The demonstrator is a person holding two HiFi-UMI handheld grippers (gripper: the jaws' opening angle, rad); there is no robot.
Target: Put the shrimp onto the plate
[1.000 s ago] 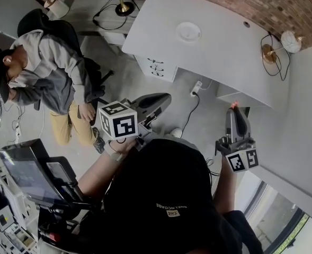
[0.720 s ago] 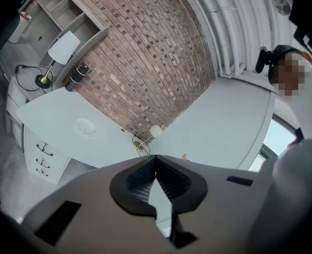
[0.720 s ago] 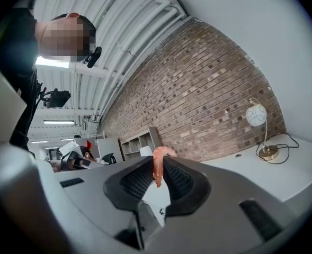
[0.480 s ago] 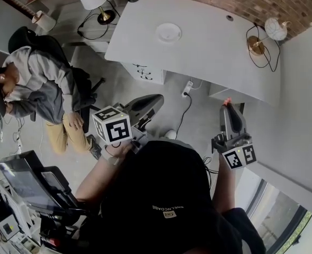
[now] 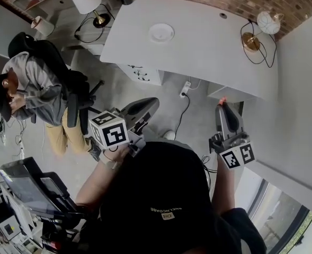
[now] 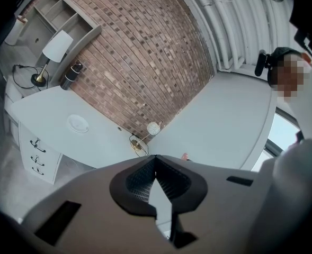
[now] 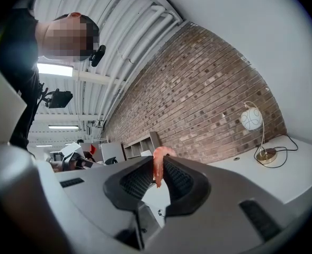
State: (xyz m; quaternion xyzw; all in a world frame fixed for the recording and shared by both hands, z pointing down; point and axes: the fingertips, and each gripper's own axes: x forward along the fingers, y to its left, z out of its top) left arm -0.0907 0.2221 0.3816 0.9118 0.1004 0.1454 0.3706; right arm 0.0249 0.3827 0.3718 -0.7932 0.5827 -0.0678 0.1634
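The right claw stays pinched on the shrimp; the left claw is pressed together, empty. The plate has drifted left in view and is still well apart, so the carry likely remains.

Your head camera sits high above you and looks steeply down: your cap fills the lower middle of the frame, and the white desk lies far below across the top. The left gripper view looks out from close behind the left gripper, tilted up at the brick wall, with the desk at middle left. The right gripper view looks from just behind the right gripper, aimed higher, with the desk at the lower right edge. All three views share the desk, the wall and the globe lamp. The plate shows only in the head and left gripper views.
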